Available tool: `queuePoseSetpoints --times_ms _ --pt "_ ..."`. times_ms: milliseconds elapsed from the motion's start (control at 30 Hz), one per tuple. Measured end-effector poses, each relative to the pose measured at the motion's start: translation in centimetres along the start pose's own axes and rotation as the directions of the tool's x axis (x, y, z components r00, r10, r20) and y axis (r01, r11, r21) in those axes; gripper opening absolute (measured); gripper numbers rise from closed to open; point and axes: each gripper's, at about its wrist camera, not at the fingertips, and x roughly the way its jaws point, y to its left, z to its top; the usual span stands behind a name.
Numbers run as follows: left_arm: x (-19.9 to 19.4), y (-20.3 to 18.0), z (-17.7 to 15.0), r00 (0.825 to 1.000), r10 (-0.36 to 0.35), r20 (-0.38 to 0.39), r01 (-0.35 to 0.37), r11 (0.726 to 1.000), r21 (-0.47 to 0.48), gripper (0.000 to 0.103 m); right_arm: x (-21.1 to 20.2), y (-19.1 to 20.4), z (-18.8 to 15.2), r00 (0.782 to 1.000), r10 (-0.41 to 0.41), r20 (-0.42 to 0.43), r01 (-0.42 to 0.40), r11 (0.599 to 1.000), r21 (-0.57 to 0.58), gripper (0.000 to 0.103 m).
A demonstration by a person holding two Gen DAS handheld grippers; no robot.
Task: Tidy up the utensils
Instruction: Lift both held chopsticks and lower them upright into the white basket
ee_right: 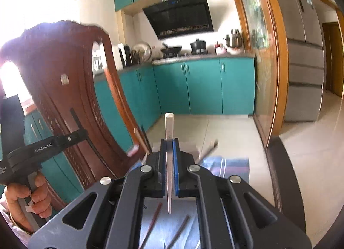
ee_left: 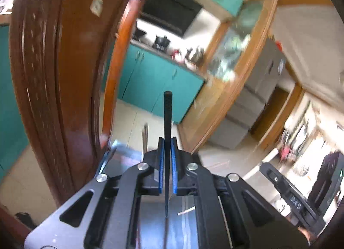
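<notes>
Left wrist view: we hold the left gripper [ee_left: 167, 152] with its blue pads [ee_left: 173, 158] closed on a black chopstick [ee_left: 167, 124]. The chopstick stands between the pads, its square blunt end pointing up and away from the camera and its thin tip reaching back below the pads, over the striped cloth [ee_left: 189, 227] underneath. Only a narrow gap remains on either side of the stick. A dark wooden chair back [ee_left: 53, 66] fills the left of this view, close beside the gripper. The picture is blurred, so small things on the cloth cannot be told apart.

Right wrist view: we hold the right gripper [ee_right: 169, 154] closed in the same way on a white chopstick [ee_right: 169, 141], blunt end up, tapered tip below the pads. On the striped cloth [ee_right: 225, 167] under this gripper lie two reddish-brown chopsticks [ee_right: 153, 221], slanted and apart from each other, near the lower edge of the cloth as seen here. At the far edge of the cloth a further pale utensil [ee_right: 207, 149] shows, too blurred to name. The left hand [ee_right: 25, 197] and its gripper's handle [ee_right: 45, 143] appear at the left, in front of the chair back [ee_right: 64, 90]. Teal cabinets [ee_right: 204, 85] and a range hood [ee_right: 180, 19] stand well behind.
</notes>
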Motion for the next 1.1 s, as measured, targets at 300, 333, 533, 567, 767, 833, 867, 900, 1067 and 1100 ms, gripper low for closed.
queuePoseSetpoints --times_ms 300,333,533,567,767,833,867,900,1067,1100 --pt "4.0 0.8 1.2 0.968 0.115 0.221 -0.094 0.990 -0.105 0.007 0.3 -0.7 4.8 0.969 -0.033 0.245 0.025 0.999 0.037 0.006" --pt "5.3 0.6 0.7 0.971 0.135 0.200 -0.120 0.989 -0.087 0.007 1.3 -1.0 4.7 0.970 -0.046 0.240 0.038 0.999 0.036 0.006" --pt "9.9 1.0 -2.8 0.975 0.193 0.109 -0.190 0.981 -0.030 0.007 8.0 -2.0 1.7 0.986 -0.089 0.141 0.085 0.996 0.035 0.006" --pt "10.2 1.2 -3.2 0.977 0.190 0.096 -0.188 0.982 -0.025 0.007 8.7 -2.0 1.3 0.988 -0.094 0.123 0.091 0.995 0.034 0.006" --pt "9.9 1.1 -5.5 0.981 0.176 0.086 -0.177 0.984 0.005 0.007 11.3 -2.2 -1.2 0.992 -0.108 0.065 0.108 0.994 0.006 0.006" --pt "9.8 0.9 -6.1 0.982 0.169 0.089 -0.172 0.985 0.024 0.007 11.6 -1.8 -1.7 0.990 -0.122 0.069 0.124 0.992 -0.013 0.006" --pt "9.9 0.9 -6.5 0.982 0.167 0.086 -0.170 0.985 0.036 0.007 11.6 -1.6 -1.6 0.990 -0.125 0.071 0.127 0.992 -0.017 0.006" --pt "10.1 0.9 -6.6 0.983 0.166 0.078 -0.170 0.984 0.045 0.007 11.7 -1.4 -1.6 0.990 -0.126 0.070 0.128 0.992 -0.021 0.006" --pt "10.7 1.9 -6.5 0.985 0.163 0.048 -0.164 0.986 0.026 0.007 11.1 -0.3 -0.7 0.988 -0.126 0.090 0.129 0.991 -0.036 0.006" --pt "10.7 2.0 -6.5 0.986 0.161 0.047 -0.162 0.987 0.021 0.007 10.9 -0.1 -0.5 0.987 -0.125 0.097 0.130 0.991 -0.039 0.006"
